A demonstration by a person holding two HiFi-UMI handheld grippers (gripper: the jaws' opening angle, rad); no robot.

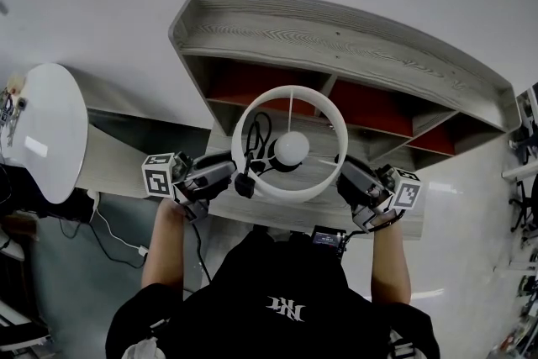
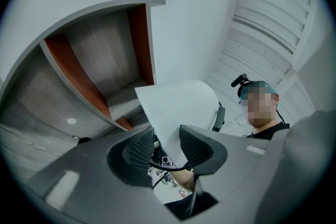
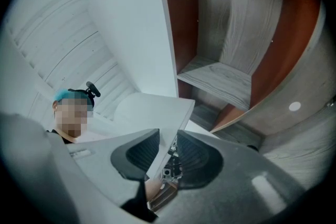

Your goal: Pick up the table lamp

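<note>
table lamp [image 1: 291, 145] looks light, its shade [image 2: 178, 107] thin, crushable; left gripper [image 1: 229, 174] and right gripper [image 1: 345, 174] straddle its rim, unclenched.

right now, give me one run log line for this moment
left gripper: open, astride lampshade wall | right gripper: open, astride lampshade wall | grip: none yet

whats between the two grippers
The lamp shade, bulb at its centre, spans the gap between the left gripper and the right gripper; each gripper's open jaws straddle its wall. The head view shows it.
</note>
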